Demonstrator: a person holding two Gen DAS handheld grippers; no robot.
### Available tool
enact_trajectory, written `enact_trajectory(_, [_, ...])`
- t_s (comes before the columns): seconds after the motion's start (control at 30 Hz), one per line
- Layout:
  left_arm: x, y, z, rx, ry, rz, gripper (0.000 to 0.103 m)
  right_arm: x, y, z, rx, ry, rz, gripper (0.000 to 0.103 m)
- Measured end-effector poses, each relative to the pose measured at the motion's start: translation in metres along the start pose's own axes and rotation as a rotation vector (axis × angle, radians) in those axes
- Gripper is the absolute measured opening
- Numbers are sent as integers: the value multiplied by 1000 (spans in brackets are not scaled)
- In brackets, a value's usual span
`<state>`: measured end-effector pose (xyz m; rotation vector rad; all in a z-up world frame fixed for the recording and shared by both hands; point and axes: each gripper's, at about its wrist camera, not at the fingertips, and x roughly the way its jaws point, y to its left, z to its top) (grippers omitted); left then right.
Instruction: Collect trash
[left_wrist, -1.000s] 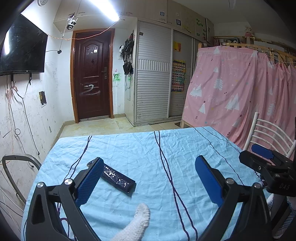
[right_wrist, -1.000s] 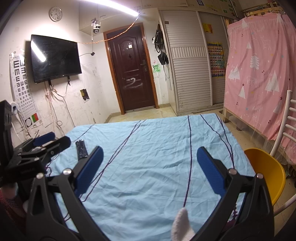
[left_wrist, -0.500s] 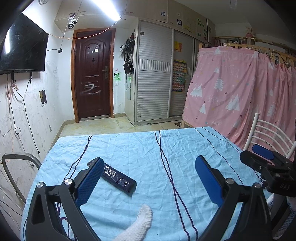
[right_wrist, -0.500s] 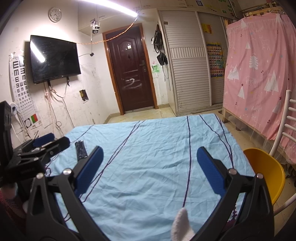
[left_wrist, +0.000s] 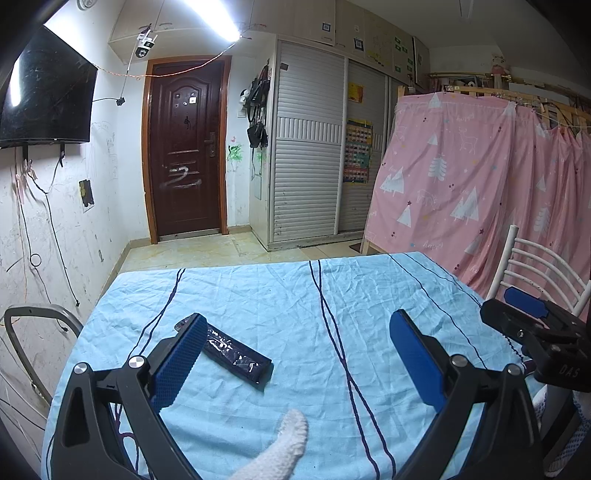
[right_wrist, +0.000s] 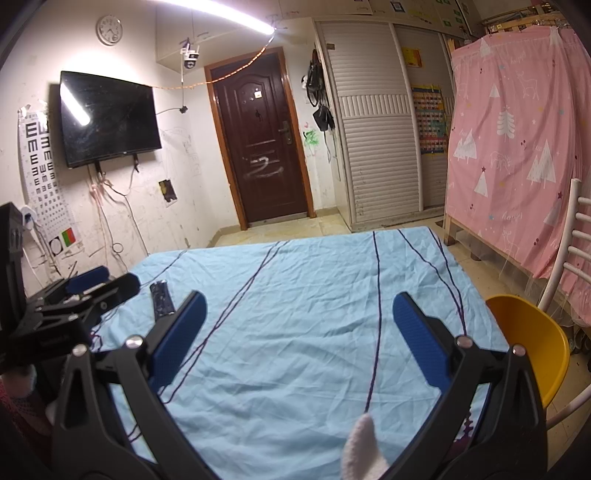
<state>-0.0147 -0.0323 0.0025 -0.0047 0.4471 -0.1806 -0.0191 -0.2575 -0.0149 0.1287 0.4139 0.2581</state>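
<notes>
A dark blue shiny wrapper (left_wrist: 236, 354) lies flat on the light blue tablecloth (left_wrist: 295, 295), near the left side. It also shows in the right wrist view (right_wrist: 161, 298). My left gripper (left_wrist: 295, 358) is open and empty, held above the near part of the table, its left finger (left_wrist: 177, 363) overlapping the wrapper's near end in view. My right gripper (right_wrist: 297, 332) is open and empty over the table's near right part. Each gripper shows at the edge of the other's view.
A yellow chair seat (right_wrist: 532, 343) with a white back (left_wrist: 535, 266) stands at the table's right. A grey chair frame (left_wrist: 33, 321) stands at the left by the wall. A pink curtain (left_wrist: 480, 184) hangs to the right; a door (left_wrist: 184, 147) is beyond.
</notes>
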Motion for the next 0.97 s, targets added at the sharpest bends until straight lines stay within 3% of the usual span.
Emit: enact_trajectory(0.97, [-4,-6,0,36,-14,4,90,0,-1,1,1,1,1,97])
